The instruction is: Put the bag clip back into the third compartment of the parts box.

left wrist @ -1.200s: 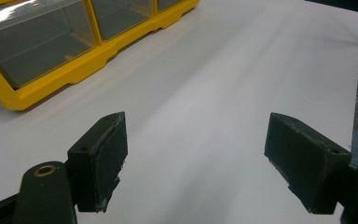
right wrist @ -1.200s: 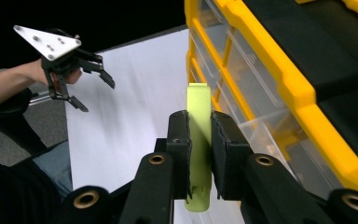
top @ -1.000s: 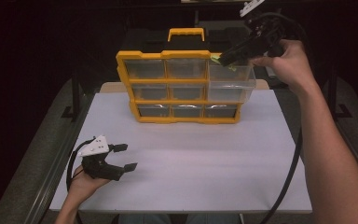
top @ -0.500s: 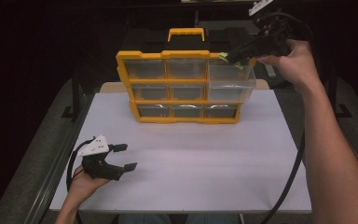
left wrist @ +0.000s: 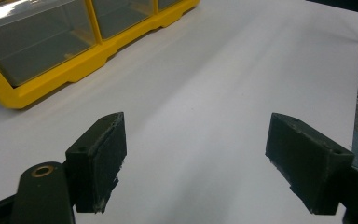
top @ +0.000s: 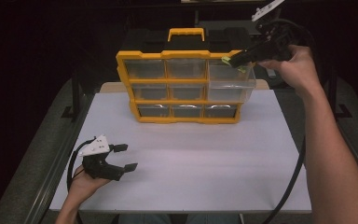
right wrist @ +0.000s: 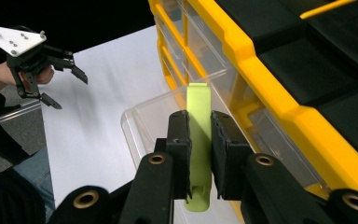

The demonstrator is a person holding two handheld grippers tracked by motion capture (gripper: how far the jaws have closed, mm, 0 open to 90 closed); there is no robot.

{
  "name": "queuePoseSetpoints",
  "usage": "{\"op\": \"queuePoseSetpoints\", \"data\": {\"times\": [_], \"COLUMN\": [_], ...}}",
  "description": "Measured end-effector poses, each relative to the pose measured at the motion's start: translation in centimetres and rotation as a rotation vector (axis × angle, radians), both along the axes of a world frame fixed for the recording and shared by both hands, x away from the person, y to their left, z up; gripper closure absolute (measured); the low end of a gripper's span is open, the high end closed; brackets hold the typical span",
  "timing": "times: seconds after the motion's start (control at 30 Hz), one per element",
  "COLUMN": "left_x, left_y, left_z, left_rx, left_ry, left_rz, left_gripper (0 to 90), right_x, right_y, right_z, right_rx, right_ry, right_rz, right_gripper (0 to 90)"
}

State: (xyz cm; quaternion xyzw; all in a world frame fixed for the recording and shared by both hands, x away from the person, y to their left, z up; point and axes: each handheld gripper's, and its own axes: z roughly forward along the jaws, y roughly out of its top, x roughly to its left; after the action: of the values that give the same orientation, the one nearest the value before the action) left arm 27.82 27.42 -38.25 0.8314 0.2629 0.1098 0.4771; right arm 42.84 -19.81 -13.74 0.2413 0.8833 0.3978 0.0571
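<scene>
Seen from the high view, a yellow organizer (top: 179,86) with clear drawers is stood upright at the far side of the white bench (top: 191,163), its top right drawer (top: 230,84) pulled out toward the person. Above that open drawer the right gripper (top: 235,59) is held in a raised hand, and a green clip (top: 226,60) is pinched at its tip, over the drawer's front right corner. The left gripper (top: 125,157) is rested near the bench's near left corner, well apart from the organizer, its fingers spread with nothing between them. In the left gripper view, the two black fingers (left wrist: 98,163) are seen released and wide apart over bare bench (left wrist: 205,116), with the organizer's lower yellow frame (left wrist: 51,84) at the upper left. In the right gripper view, the clip (right wrist: 199,121) is grasped between the clenched fingers (right wrist: 179,140), its long body run upward between the pads and its far end poised over the open clear drawer (right wrist: 144,121), just beside the organizer's yellow front (right wrist: 261,79). The left gripper (right wrist: 58,77) is seen farther off, over the bench.
</scene>
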Motion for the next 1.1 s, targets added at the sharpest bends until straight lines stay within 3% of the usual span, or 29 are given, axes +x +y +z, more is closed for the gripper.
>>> {"op": "queuePoseSetpoints", "data": {"times": [1.1], "left_x": [0.1], "left_y": [-0.1], "left_z": [-0.1], "left_rx": [0.01], "left_ry": [0.009], "left_rz": [-0.004], "left_gripper": [20.2], "right_x": [0.1], "right_y": [0.2], "right_z": [-2.5], "right_rx": [-0.031], "right_ry": [0.024], "right_rz": [0.004], "right_gripper": [77.0]}}
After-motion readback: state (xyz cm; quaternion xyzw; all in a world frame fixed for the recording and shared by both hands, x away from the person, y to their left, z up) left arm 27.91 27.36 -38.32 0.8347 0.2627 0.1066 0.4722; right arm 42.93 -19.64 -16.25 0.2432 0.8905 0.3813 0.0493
